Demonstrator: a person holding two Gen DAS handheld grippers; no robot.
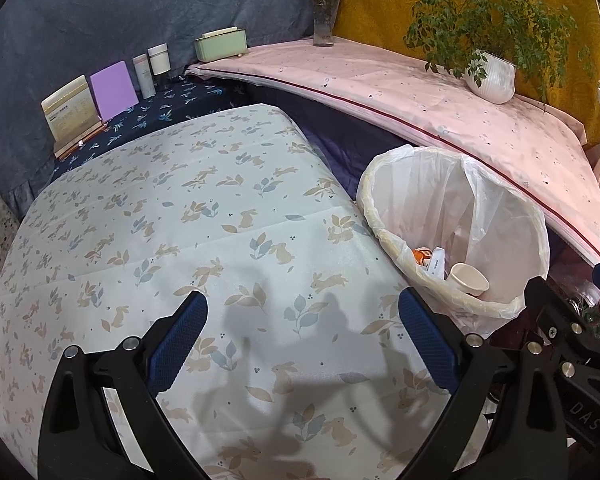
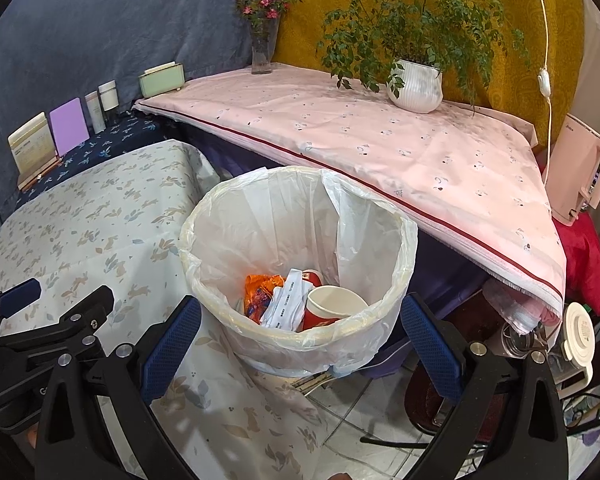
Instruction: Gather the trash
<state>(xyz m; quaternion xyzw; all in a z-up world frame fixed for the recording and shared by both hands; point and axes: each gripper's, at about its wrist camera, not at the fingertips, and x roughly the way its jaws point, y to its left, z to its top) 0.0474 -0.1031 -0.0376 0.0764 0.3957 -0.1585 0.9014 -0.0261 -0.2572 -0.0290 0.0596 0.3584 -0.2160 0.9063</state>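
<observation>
A round bin with a white plastic liner (image 2: 400, 240) stands between the two tables; it also shows in the left wrist view (image 1: 536, 240). Inside lie a red paper cup (image 2: 332, 306), a white paper strip (image 2: 288, 300) and an orange wrapper (image 2: 258, 288); the left wrist view shows the cup (image 1: 470, 279). My right gripper (image 2: 300, 344) is open and empty just above the bin's near rim. My left gripper (image 1: 302, 332) is open and empty above the rabbit-print tablecloth (image 1: 180, 220), left of the bin. The left gripper also shows in the right wrist view (image 2: 56, 304).
A pink-clothed table (image 2: 380, 132) behind the bin carries a white potted plant (image 2: 416, 84) and a flower vase (image 2: 262, 48). A green box (image 2: 162, 78), bottles (image 2: 102, 104), a purple card (image 2: 69, 126) and a calendar stand at the back left. A pink appliance (image 2: 580, 176) and kettle (image 2: 578, 336) sit at right.
</observation>
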